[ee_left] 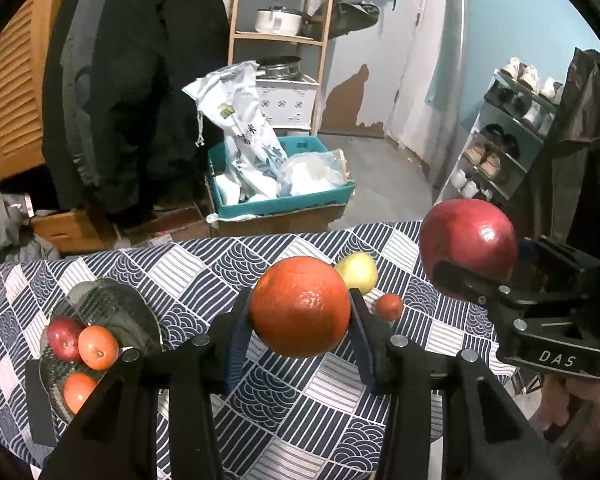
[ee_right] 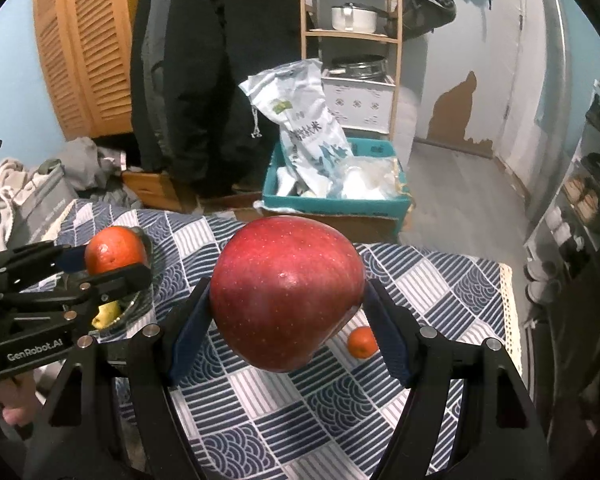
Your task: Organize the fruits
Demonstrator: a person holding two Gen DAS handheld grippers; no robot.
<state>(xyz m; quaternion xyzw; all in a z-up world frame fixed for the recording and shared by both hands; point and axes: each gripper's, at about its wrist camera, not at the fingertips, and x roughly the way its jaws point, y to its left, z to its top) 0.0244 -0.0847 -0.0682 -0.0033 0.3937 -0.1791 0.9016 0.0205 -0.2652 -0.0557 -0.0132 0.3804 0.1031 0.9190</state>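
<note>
The left hand-held gripper [ee_left: 300, 312] is clamped on a large orange [ee_left: 299, 306], held above the counter [ee_left: 284, 412] with its patterned blue-and-white cloth. The right hand-held gripper [ee_right: 288, 304] is clamped on a big red apple [ee_right: 287, 294], also lifted clear of the cloth. In the left wrist view, a glass dish [ee_left: 112, 312] at 9 o'clock holds two small oranges [ee_left: 98, 347] and a small red apple [ee_left: 65, 338]. Past the held orange, toward 1 o'clock, a small tangerine [ee_left: 389, 306] and a yellow pear [ee_left: 357, 273] lie on the cloth. Beyond the counter at 12 o'clock, a teal box [ee_left: 284, 204] holds a white sack [ee_left: 244, 128].
</note>
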